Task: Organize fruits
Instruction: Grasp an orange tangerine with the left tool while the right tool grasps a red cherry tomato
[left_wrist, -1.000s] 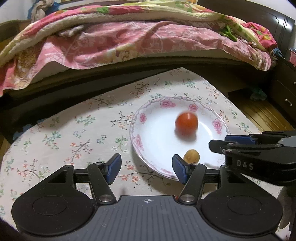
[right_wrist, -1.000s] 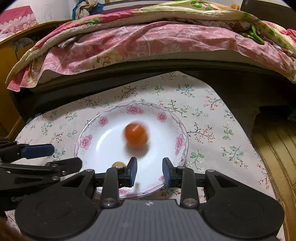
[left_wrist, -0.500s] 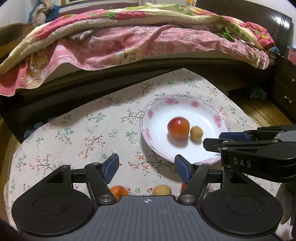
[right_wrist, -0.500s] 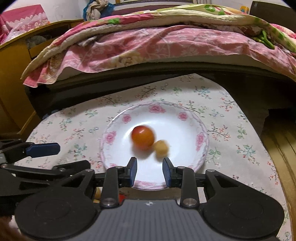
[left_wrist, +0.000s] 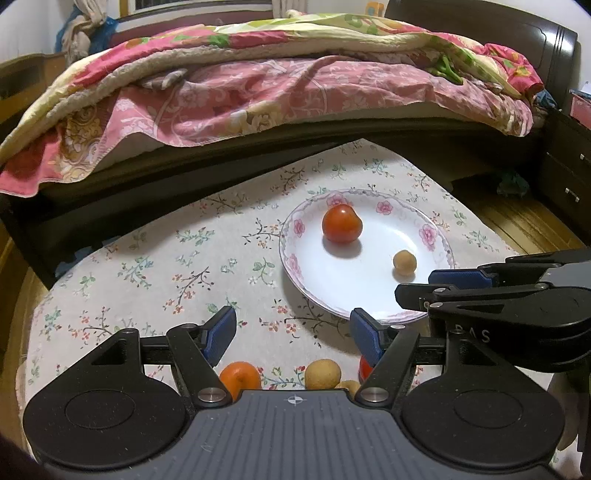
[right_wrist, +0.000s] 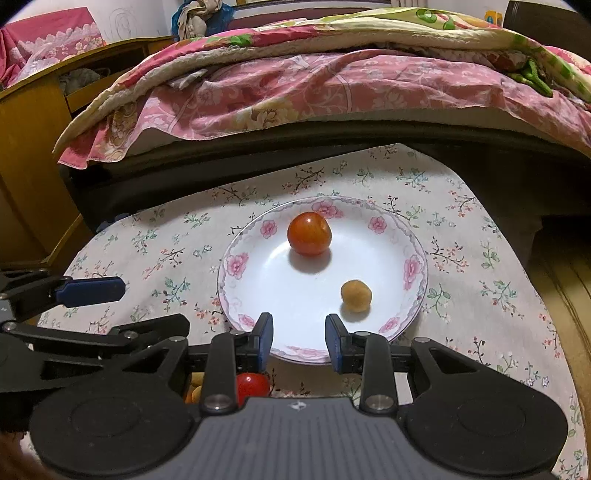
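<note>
Both tongs empty, orange (left_wrist: 240, 380) in left view only

From my left wrist view, the orange fruit (left_wrist: 240, 380), a tan fruit (left_wrist: 322, 373) and a red one (left_wrist: 364, 369) sit half hidden behind my gripper body. In the right wrist view, a red fruit (right_wrist: 253, 386) near the plate's (right_wrist: 236, 295) near rim is likewise partly covered.

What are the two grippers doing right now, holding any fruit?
Left gripper: open, holding nothing.
Right gripper: open, narrower gap, holding nothing.
</note>
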